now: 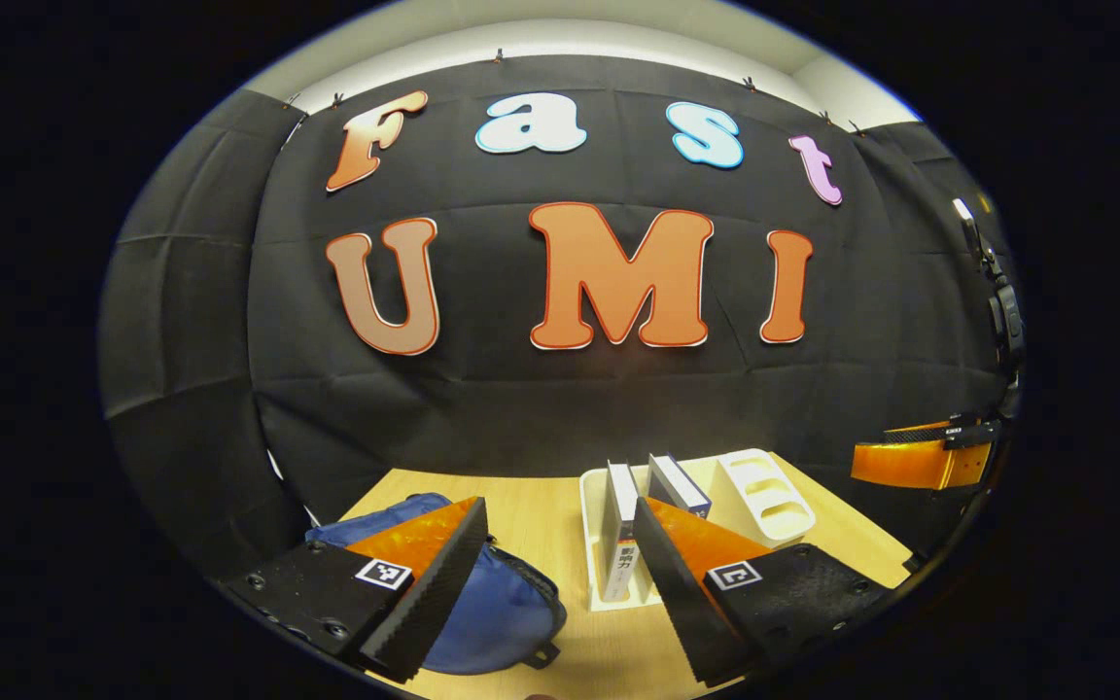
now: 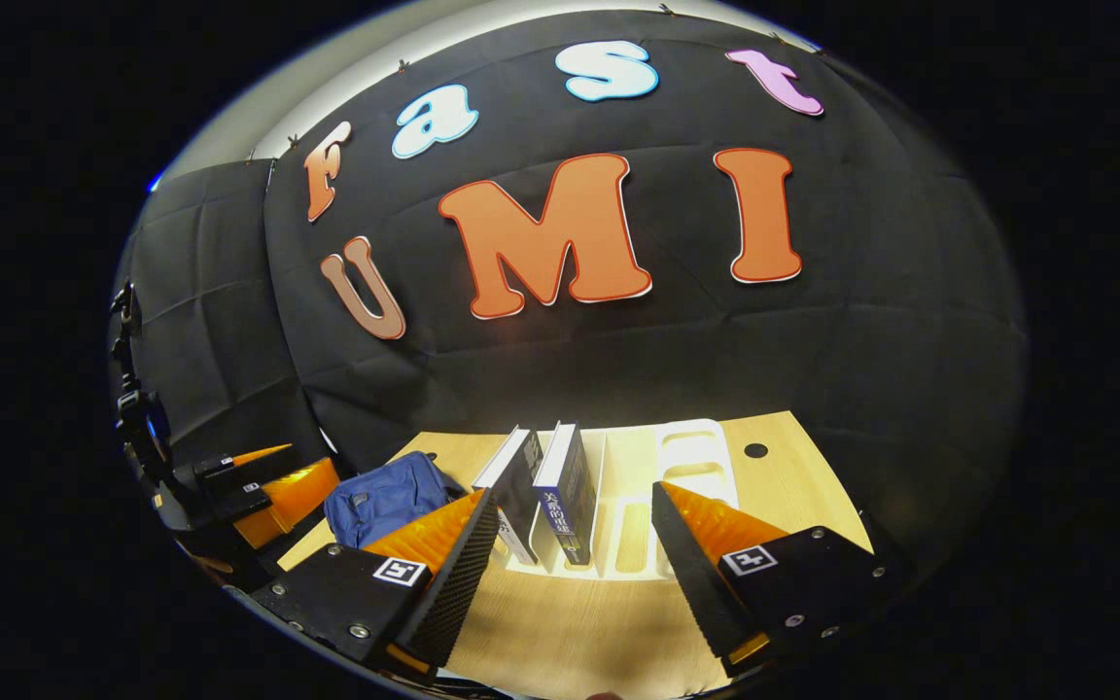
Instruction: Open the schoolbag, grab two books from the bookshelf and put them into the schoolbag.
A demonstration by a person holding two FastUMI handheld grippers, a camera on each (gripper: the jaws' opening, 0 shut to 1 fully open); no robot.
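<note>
A blue schoolbag (image 1: 487, 598) lies on the wooden table (image 1: 541, 515), left of a white bookshelf (image 1: 764, 486) that holds two upright books (image 1: 623, 530). My left gripper (image 1: 560, 574) hangs open above the table, between bag and shelf, with nothing between its fingers. In the right gripper view the schoolbag (image 2: 380, 496) sits at the left and looks closed. The two dark books (image 2: 555, 491) lean in the left slots of the bookshelf (image 2: 691, 457). My right gripper (image 2: 575, 564) is open in front of the shelf, holding nothing. The other gripper (image 2: 268, 486) shows at far left.
The black cloth wall stands right behind the table. The right slots of the bookshelf hold nothing. A small dark hole (image 2: 755, 450) marks the table right of the shelf. The right gripper (image 1: 920, 457) shows at the far right of the left gripper view.
</note>
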